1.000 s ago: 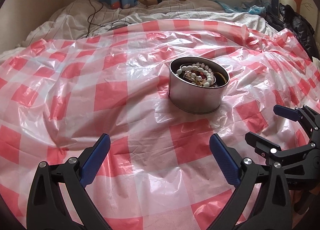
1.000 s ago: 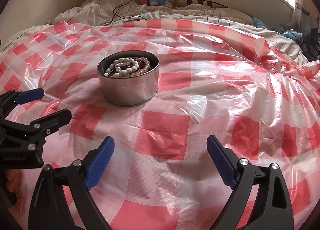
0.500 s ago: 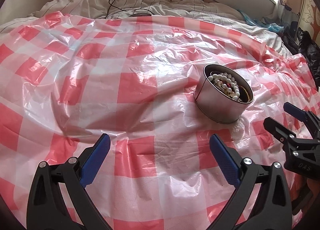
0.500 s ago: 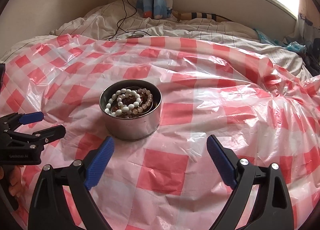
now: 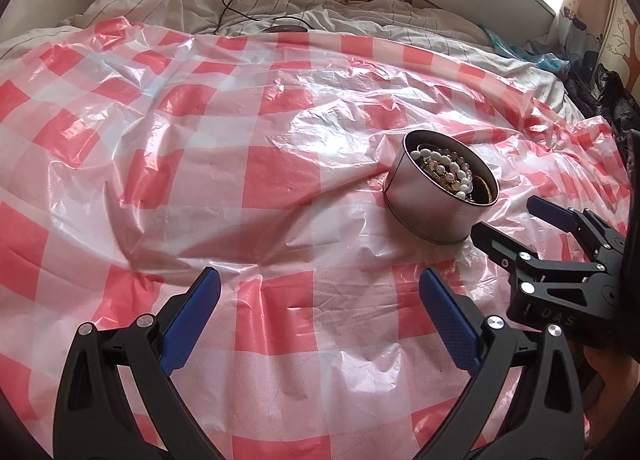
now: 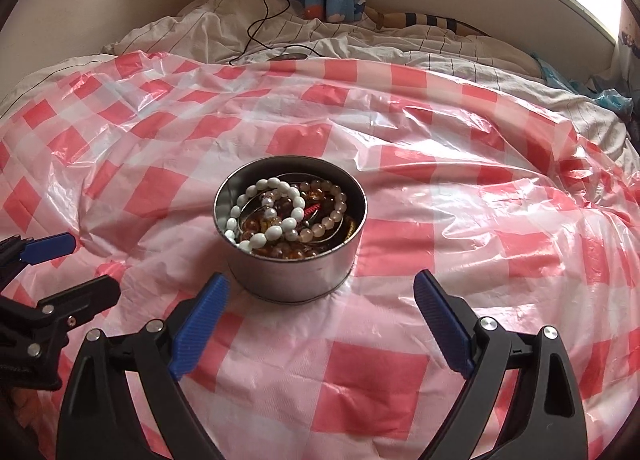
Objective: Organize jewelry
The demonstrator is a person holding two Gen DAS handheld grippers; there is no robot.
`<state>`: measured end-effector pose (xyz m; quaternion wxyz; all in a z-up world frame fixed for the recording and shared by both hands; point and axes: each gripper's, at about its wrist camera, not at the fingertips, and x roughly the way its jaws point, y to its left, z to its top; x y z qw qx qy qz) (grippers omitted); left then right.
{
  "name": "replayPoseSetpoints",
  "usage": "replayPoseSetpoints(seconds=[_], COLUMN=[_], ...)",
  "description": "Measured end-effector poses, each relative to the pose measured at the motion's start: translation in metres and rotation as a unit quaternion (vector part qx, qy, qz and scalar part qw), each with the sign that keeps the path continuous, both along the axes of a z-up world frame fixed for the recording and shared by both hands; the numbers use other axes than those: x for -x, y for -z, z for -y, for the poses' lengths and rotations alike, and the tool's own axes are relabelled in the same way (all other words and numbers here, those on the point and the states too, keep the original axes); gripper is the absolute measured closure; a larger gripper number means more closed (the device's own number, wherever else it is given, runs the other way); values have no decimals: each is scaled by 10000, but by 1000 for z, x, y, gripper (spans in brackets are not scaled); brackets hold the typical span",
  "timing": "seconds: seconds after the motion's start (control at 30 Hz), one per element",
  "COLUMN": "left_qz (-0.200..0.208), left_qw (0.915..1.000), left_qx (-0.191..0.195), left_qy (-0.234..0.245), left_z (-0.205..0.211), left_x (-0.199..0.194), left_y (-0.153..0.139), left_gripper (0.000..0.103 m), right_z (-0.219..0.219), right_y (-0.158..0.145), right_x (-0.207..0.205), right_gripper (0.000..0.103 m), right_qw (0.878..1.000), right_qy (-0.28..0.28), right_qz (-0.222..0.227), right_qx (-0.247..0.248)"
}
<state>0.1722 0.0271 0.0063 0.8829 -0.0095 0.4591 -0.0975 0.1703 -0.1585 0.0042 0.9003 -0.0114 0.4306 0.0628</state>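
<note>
Sitting before right tongs (image 6: 320,284) (spread): tin (image 6: 290,272).

We are seeing only the round tin (image 6: 294,260) standing just ahead of our right jaws; ahead of our left jaws the checked plastic sheet (image 5: 208,164) is lying bare.

Round metal tin (image 6: 290,272) upright, holding tangled bead bracelets (image 6: 280,216).

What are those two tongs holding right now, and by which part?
Nothing. The left tongs and the right tongs are both open and empty. The beaded jewelry lies untouched in the round metal tin on the checked plastic sheet.
</note>
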Motion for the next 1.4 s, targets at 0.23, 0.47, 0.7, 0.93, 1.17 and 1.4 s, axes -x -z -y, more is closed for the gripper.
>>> replayPoseSetpoints(seconds=[0.23,0.47,0.7,0.93,1.17,1.4], left_qz=[45,9,49,212,531,359], left_qw=[9995,9996,9994,9987,9970,9985], left_qx=[-227,-155,-135,-126,-410,-406], left_qy=[196,229,299,446,380,126], left_z=[15,12,16,36,50,42], left_x=[4,4,7,19,28,23], left_y=[2,3,0,0,-3,3], left_gripper=[8,8,8,8,8,8], right_z=[20,-18,11,41,33,32], right_y=[-21,7,-21,-27,-20,-4], right_x=[-13,-77,-27,78,81,81], right_gripper=[13,14,14,11,11,11], right_qw=[9995,9901,9945,9976,9969,9977], right_qy=[203,-520,211,578,563,586], right_qz=[-2,-831,-101,365,528,298], right_qx=[249,1004,1016,-103,-163,-148])
